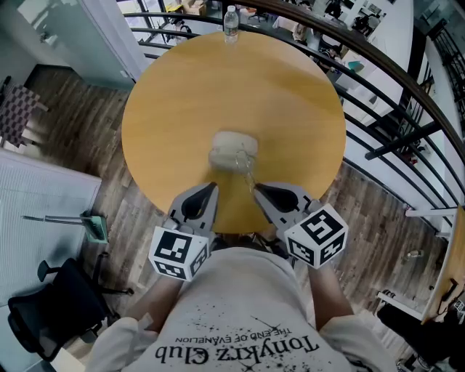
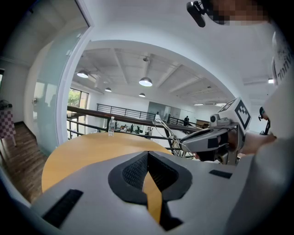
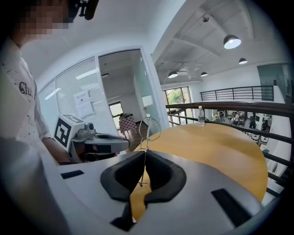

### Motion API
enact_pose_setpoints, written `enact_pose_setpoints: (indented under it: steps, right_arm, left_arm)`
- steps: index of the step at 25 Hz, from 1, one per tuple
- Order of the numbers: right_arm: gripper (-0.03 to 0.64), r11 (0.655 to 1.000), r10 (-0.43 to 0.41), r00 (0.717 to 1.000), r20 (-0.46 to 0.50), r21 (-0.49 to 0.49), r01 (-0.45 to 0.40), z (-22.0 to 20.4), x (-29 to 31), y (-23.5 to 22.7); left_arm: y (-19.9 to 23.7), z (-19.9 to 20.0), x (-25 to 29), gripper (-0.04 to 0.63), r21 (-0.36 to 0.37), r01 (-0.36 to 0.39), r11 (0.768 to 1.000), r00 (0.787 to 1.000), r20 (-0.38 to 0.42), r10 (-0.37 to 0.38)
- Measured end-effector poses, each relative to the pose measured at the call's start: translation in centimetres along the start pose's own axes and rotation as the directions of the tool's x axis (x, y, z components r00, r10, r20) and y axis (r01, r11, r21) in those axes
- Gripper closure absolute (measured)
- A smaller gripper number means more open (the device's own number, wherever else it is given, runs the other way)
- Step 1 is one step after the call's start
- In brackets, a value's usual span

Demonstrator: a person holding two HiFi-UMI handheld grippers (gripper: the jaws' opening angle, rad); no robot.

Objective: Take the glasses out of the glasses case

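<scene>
Firmly pinches the wire glasses [image 3: 150, 128] in the right gripper [image 3: 144, 158], near the pale case [image 1: 232, 149] on the round table [image 1: 290, 94]; holds the left gripper [image 2: 148, 158] closed, empty.

Water bottle [image 1: 231, 22] on round table [image 1: 290, 109], far edge

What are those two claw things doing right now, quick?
The left gripper: jaws shut, nothing between them.
The right gripper: jaws shut on the glasses, pinching the thin wire frame.
</scene>
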State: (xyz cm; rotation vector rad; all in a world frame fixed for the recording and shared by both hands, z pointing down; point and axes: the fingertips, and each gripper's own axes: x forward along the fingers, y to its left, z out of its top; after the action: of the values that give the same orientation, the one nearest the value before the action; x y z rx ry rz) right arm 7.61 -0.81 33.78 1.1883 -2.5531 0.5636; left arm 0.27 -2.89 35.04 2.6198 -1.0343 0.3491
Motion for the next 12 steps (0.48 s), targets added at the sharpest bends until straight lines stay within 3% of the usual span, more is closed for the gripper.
enact_pose_setpoints:
  steps: [12]
  right_arm:
    - [0.584,1.0,0.011,1.0,-0.003,0.002,-0.011,-0.12,0.42,0.04]
  left_arm:
    - [0.4,-0.3,0.08,0.571,-0.011,-0.012,1.0,1.0,-0.001,0.012]
